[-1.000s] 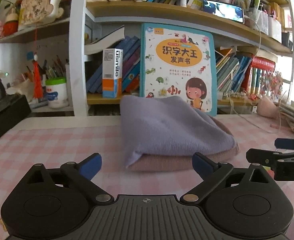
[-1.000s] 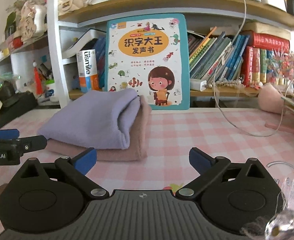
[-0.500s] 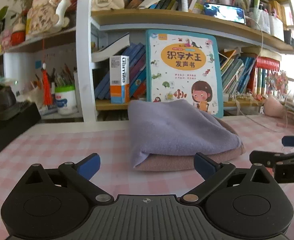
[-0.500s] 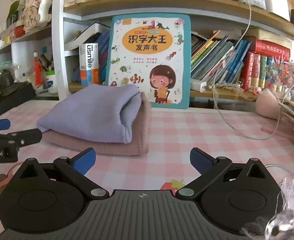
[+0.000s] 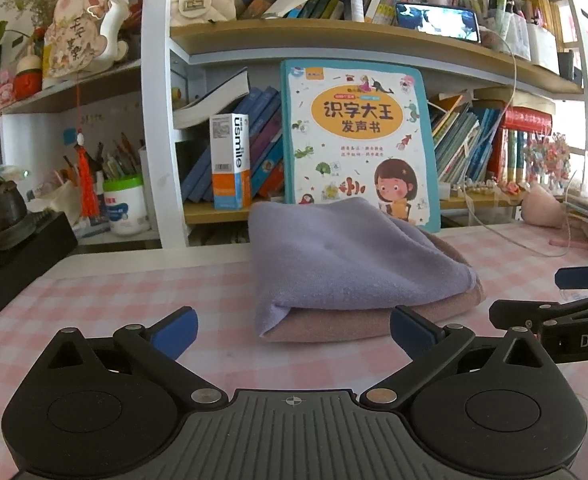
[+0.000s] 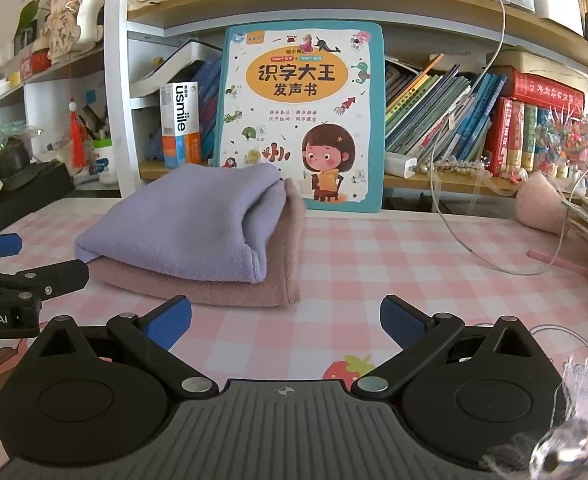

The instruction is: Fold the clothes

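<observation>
A folded lilac garment (image 5: 346,256) lies on top of a folded dusty-pink garment (image 5: 334,326) on the pink checked table (image 5: 134,300). The stack also shows in the right wrist view, lilac (image 6: 190,224) over pink (image 6: 230,292). My left gripper (image 5: 292,326) is open and empty, just in front of the stack's near edge. My right gripper (image 6: 286,318) is open and empty, in front of the stack's right corner. Each gripper's fingers show at the side of the other's view.
A large children's book (image 5: 358,140) leans against the bookshelf right behind the stack. A white cable (image 6: 454,232) trails across the table at right beside a pink pouch (image 6: 542,204). A black case (image 5: 18,256) sits at the left edge.
Both grippers have drawn back slightly from the stack and stayed open. The folded stack has not moved.
</observation>
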### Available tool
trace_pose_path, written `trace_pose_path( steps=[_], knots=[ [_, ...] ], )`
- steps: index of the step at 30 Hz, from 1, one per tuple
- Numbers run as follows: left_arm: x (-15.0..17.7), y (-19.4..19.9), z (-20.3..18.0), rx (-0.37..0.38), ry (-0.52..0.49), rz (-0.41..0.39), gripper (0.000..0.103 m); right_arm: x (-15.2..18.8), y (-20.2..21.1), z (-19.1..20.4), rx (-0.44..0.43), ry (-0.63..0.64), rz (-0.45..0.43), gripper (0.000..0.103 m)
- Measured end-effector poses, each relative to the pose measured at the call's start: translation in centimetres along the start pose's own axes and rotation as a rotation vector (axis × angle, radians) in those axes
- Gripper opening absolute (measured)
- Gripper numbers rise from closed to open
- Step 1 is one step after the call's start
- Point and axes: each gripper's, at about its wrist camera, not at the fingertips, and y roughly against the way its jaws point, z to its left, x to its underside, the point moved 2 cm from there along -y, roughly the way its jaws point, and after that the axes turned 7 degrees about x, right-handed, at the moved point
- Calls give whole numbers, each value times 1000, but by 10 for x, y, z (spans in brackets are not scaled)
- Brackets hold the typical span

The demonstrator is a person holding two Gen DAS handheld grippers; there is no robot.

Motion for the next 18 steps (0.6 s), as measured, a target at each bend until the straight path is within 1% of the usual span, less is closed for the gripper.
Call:
trace_pose_path(
  steps=[13,18],
  knots=[
    [0,-3,5,27,34,19,103,0,0,-1,-4,-11,4,102],
    [0,-3,4,21,29,17,103,0,-2,-1,-7,-7,9,102]
  ],
)
